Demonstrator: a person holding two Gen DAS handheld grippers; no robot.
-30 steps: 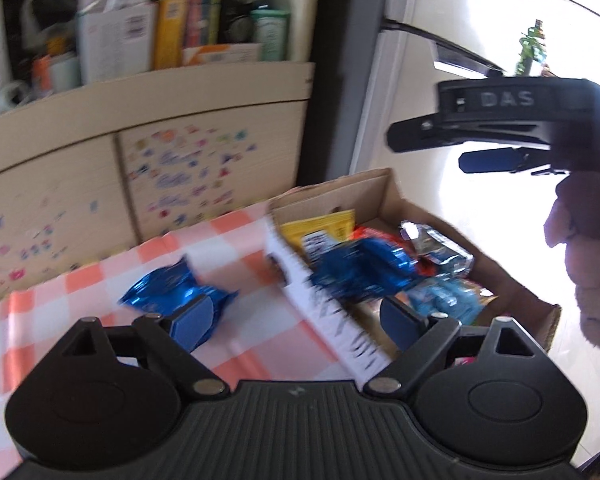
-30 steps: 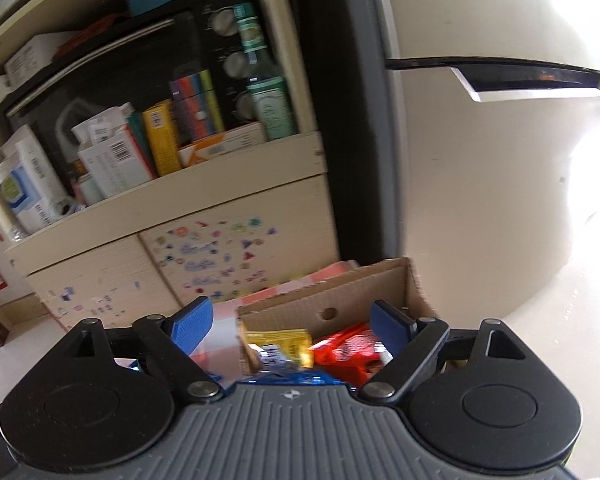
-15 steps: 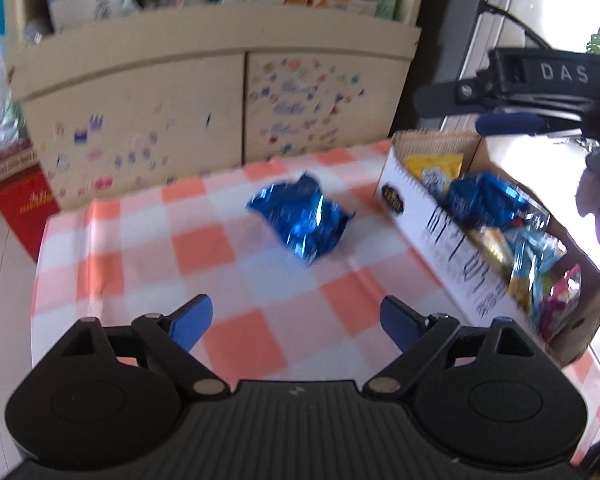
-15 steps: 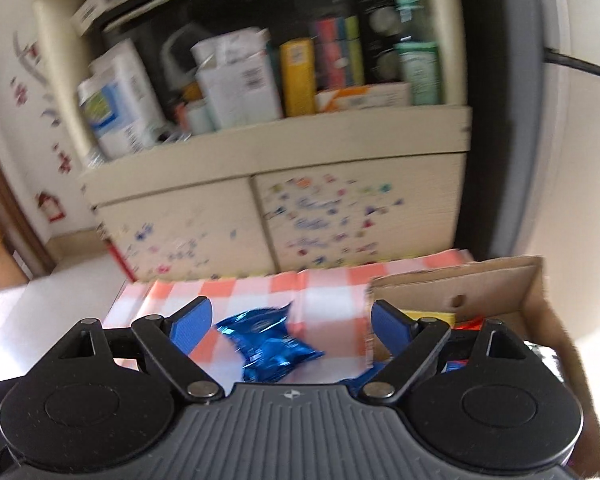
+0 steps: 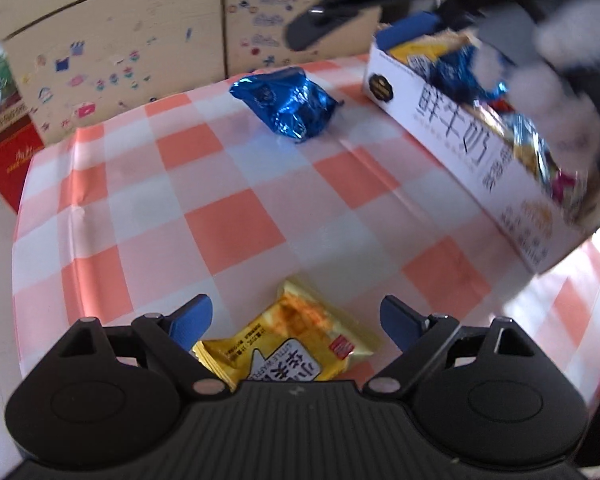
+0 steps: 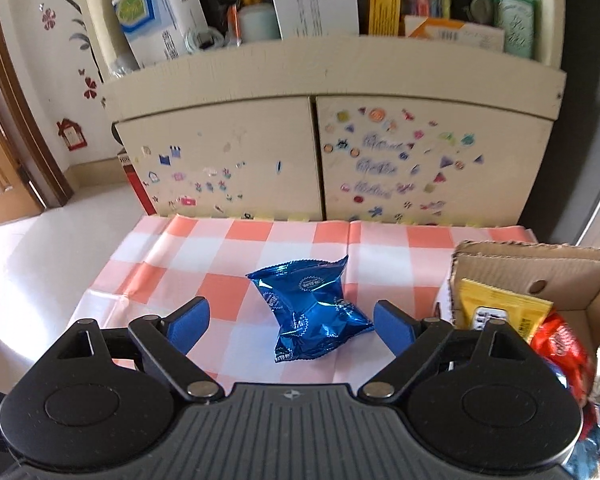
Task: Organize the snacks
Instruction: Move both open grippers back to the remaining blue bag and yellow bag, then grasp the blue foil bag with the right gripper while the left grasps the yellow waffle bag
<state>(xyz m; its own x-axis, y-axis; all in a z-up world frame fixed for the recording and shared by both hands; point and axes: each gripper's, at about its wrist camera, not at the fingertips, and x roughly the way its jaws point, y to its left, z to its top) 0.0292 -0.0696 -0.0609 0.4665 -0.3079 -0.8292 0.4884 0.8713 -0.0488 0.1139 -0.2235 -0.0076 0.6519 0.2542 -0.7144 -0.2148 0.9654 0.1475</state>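
Covering the worktop [image 6: 236, 276], a checked cloth bore the blue snack packet [image 6: 312, 308] beside the snack box [image 6: 532, 268], before a stickered cabinet [image 6: 420, 160]; both tools, left [image 5: 296, 320] and right [image 6: 290, 320], gaped apart, the right's jaws having just widened around nothing

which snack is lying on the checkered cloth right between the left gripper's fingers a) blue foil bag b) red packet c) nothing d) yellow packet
d, the yellow packet lies on the cloth between the open left gripper fingers; the blue foil bag lies farther off.
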